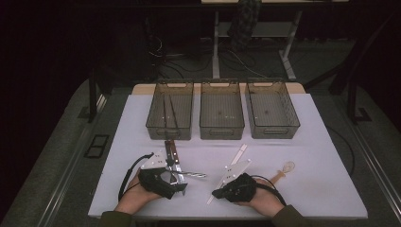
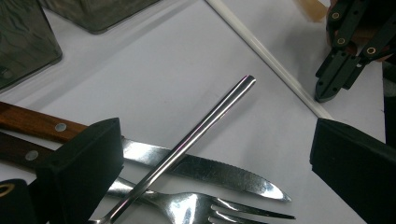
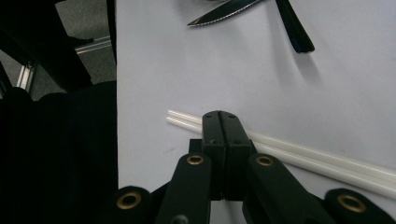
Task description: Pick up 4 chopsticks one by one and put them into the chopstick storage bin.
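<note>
Chopsticks, white, lie near the bench's front edge under my right tool, its jaws pressed together, while my left tool stands wide.

Dim surroundings; sharp close-ups (mild glare)

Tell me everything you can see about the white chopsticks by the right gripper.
The white chopsticks are a pair of long, thin, smooth rods, seemingly plastic. They lie flat, side by side and touching, on the white table, running diagonally. The right gripper, jaws shut together, sits over them near one end; whether it pinches them is unclear.
</note>
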A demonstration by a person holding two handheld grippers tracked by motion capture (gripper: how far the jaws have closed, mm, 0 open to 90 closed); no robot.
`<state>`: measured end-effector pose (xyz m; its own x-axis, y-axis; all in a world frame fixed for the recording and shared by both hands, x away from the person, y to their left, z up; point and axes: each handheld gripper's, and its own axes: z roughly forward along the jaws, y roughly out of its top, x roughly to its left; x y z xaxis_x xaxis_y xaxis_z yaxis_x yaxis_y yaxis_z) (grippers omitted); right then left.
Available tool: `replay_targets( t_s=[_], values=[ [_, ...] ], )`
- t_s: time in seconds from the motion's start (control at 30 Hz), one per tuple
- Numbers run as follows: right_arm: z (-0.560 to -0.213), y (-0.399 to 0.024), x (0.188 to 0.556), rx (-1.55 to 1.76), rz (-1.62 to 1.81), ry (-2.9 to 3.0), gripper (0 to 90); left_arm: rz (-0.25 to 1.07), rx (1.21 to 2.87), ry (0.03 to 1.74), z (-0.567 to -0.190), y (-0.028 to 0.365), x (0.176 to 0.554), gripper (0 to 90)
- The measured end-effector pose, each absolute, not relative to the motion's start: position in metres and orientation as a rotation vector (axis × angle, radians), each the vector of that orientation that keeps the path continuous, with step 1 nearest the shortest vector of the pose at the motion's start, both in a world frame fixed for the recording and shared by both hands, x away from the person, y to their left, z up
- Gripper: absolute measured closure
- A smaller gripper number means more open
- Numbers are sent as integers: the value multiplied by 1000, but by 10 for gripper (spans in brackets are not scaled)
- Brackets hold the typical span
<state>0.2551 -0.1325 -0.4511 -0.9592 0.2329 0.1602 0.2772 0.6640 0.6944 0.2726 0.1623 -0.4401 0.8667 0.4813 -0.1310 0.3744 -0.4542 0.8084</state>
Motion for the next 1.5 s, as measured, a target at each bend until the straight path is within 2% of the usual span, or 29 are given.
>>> replay_targets(
  t_s=[1.5],
  values=[
    [-456, -95, 277, -479, -1269, -2793, 896, 144, 2098, 618, -440, 162, 272, 13]
  ],
)
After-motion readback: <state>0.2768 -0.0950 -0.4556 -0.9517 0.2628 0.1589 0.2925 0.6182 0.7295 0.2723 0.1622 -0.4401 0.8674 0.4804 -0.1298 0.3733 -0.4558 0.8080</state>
